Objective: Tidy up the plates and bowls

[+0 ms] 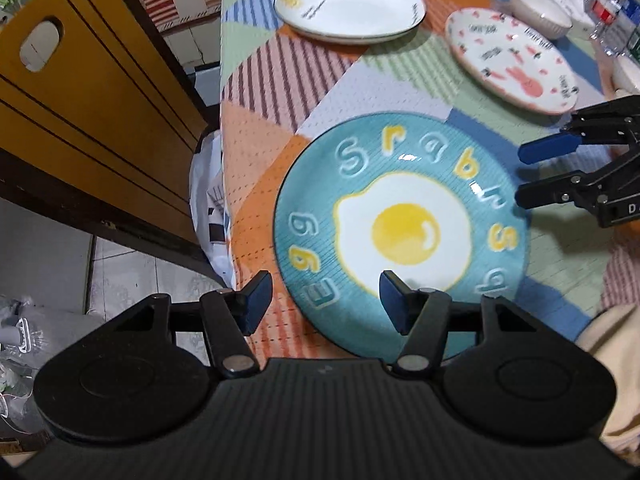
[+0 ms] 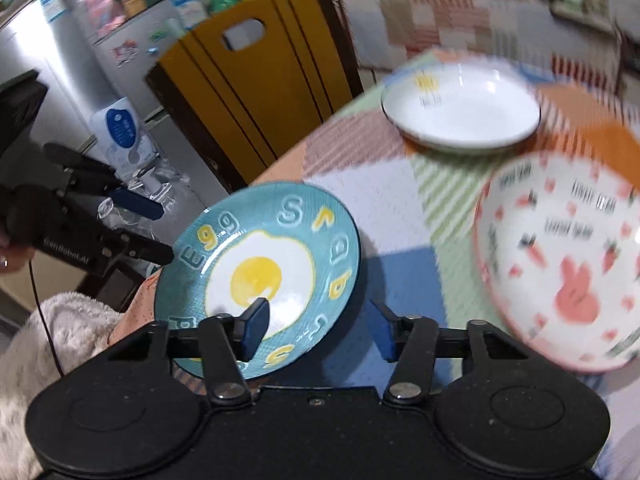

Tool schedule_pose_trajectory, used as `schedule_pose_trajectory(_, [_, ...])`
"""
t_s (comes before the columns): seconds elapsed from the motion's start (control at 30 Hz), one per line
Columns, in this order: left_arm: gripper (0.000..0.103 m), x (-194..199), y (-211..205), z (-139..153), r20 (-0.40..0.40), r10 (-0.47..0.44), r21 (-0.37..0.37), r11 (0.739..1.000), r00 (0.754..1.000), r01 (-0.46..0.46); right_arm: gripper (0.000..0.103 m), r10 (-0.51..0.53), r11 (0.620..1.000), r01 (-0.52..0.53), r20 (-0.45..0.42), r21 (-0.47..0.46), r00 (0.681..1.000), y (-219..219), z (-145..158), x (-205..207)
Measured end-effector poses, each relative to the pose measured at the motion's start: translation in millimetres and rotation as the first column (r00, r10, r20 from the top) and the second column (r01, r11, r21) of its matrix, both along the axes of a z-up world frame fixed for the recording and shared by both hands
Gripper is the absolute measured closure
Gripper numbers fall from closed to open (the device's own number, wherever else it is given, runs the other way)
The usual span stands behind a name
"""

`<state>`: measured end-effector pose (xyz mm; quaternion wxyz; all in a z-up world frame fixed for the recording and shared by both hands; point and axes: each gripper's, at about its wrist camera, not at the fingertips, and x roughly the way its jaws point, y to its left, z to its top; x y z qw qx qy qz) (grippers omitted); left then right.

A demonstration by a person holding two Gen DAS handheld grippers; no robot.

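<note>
The teal plate (image 1: 400, 236) carries a white and yellow fried egg at its centre, ringed by raised yellow and pale blue letters. Beyond it, the pink-rimmed plate (image 1: 512, 58) shows a pink rabbit and carrots on white. The white plate (image 1: 350, 6) has a dark rim and a small yellow sun. The tabletop (image 1: 280, 80) cloth is patchwork: orange, green, blue and striped patches.

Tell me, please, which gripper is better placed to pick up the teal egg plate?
Probably the right gripper: it is open, the teal plate's rim runs between its fingers, and the pink plate lies close beside it.
</note>
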<state>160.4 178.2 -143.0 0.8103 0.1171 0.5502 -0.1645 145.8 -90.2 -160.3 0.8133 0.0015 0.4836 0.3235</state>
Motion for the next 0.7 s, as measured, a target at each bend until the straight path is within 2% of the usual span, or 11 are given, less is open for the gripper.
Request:
schedule_pose_trajectory(0.07, [0.045,5,7,-9,-0.015,0.023,0.013,1.000,1.000,-0.023,0.048,-0.023,1.000,0.023,-0.031,-0.001,0.999,3,-12,0])
schedule_pose_trajectory(0.13, [0.045,7,18,-18,-0.041,0.042,-0.023,0.999,0.998,-0.043,0.053,-0.047,0.999,0.047,-0.060,-0.010,0.997,6,-22,0])
schedule_pose_trajectory(0.17, [0.046,8,22,-20,-0.052,0.053,-0.043,0.998,0.997,-0.056,0.062,-0.054,0.998,0.052,-0.070,-0.025,0.996,7,-26,1])
schedule_pose_trajectory(0.23, [0.047,10,26,-24,-0.056,0.066,-0.074,0.995,0.996,-0.070,0.065,-0.063,0.998,0.061,-0.079,-0.036,0.995,9,-34,2])
schedule_pose_trajectory(0.33, [0.063,11,25,-28,-0.049,0.059,-0.085,0.994,0.997,-0.063,0.066,-0.099,0.995,0.102,-0.146,0.009,0.984,9,-39,5])
schedule_pose_trajectory(0.37, [0.075,12,25,-30,-0.048,0.058,-0.082,0.995,0.997,-0.062,0.066,-0.102,0.994,0.106,-0.158,0.015,0.982,10,-40,5])
schedule_pose_trajectory(0.4, [0.082,12,24,-32,-0.048,0.061,-0.080,0.995,0.997,-0.065,0.066,-0.103,0.994,0.107,-0.165,0.016,0.981,12,-42,4])
schedule_pose_trajectory(0.53, [0.084,10,24,-36,-0.041,0.070,-0.108,0.991,0.997,-0.074,0.067,-0.118,0.992,0.124,-0.158,0.032,0.980,19,-44,0])
schedule_pose_trajectory(0.6, [0.082,11,27,-40,-0.062,0.093,-0.136,0.986,0.994,-0.100,0.073,-0.145,0.987,0.154,-0.163,0.048,0.976,17,-46,3])
schedule_pose_trajectory(0.63, [0.082,13,28,-41,-0.076,0.113,-0.150,0.981,0.991,-0.123,0.082,-0.166,0.983,0.176,-0.155,0.048,0.974,15,-47,2])
schedule_pose_trajectory(0.7, [0.082,13,24,-41,-0.076,0.120,-0.133,0.983,0.990,-0.129,0.084,-0.171,0.982,0.180,-0.140,0.060,0.975,11,-48,2])
